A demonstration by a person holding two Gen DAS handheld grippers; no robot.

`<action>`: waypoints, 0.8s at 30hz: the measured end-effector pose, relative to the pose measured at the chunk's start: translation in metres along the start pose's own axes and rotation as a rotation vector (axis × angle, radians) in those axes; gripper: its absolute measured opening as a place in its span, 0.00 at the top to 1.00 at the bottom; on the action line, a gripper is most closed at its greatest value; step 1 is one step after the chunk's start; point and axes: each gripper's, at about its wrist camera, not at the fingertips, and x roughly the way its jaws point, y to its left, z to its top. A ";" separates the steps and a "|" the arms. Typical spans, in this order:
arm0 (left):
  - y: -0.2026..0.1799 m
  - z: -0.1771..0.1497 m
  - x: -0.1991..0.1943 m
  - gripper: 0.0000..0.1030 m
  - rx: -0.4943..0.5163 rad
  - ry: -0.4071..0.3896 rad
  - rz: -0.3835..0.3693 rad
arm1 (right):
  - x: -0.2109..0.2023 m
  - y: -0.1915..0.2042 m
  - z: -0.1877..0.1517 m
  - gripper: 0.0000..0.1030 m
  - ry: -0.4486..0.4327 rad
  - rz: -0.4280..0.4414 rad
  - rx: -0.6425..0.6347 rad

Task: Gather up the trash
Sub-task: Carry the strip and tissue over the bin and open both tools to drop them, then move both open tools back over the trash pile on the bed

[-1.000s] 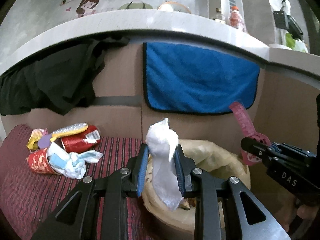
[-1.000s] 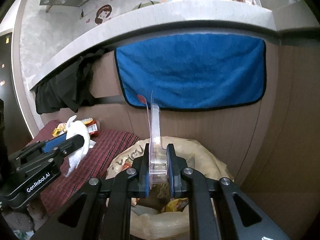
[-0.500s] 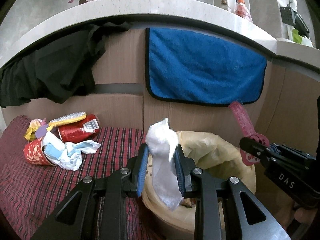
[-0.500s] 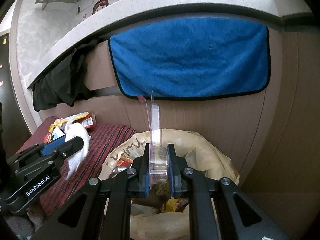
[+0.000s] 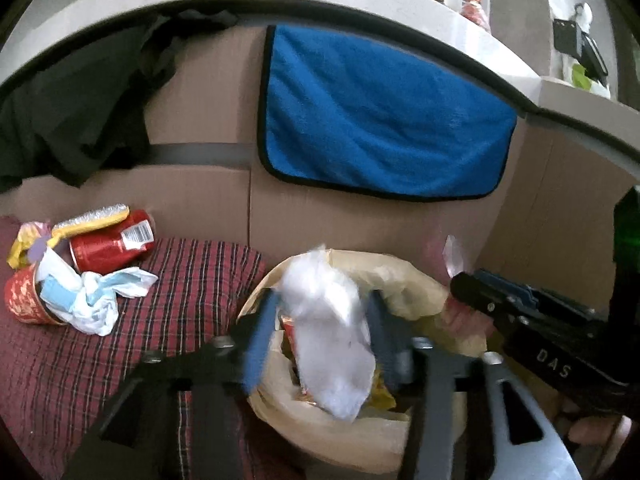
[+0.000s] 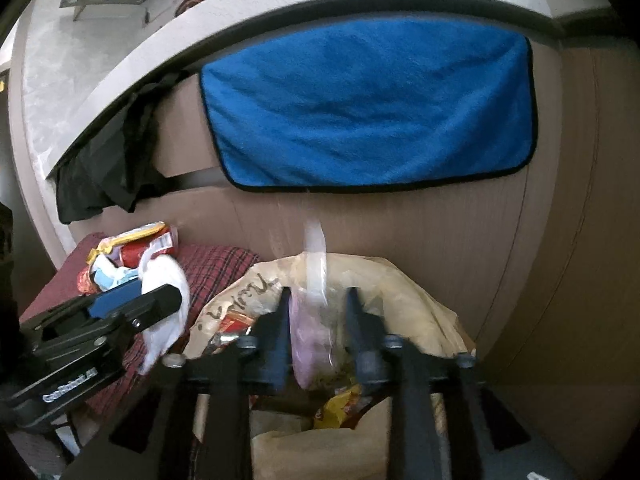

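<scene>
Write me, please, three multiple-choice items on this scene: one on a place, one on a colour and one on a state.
1. Where is the white tissue?
A. over the trash bag
B. on the shelf
C. on the floor

2. What colour is the hanging towel?
A. green
B. blue
C. red

3. How is the red can on the checked cloth positioned?
A. upright
B. lying on its side
C. upside down

Answers:
1 A: it sits between the open fingers of the left claw, above the bag's mouth.
2 B: it is plainly blue with a dark edge.
3 B: its long side rests on the cloth.
</scene>
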 end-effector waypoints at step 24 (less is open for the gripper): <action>0.109 0.015 -0.072 0.46 -0.190 -0.073 0.078 | -0.016 0.037 0.012 0.64 0.007 0.052 -0.040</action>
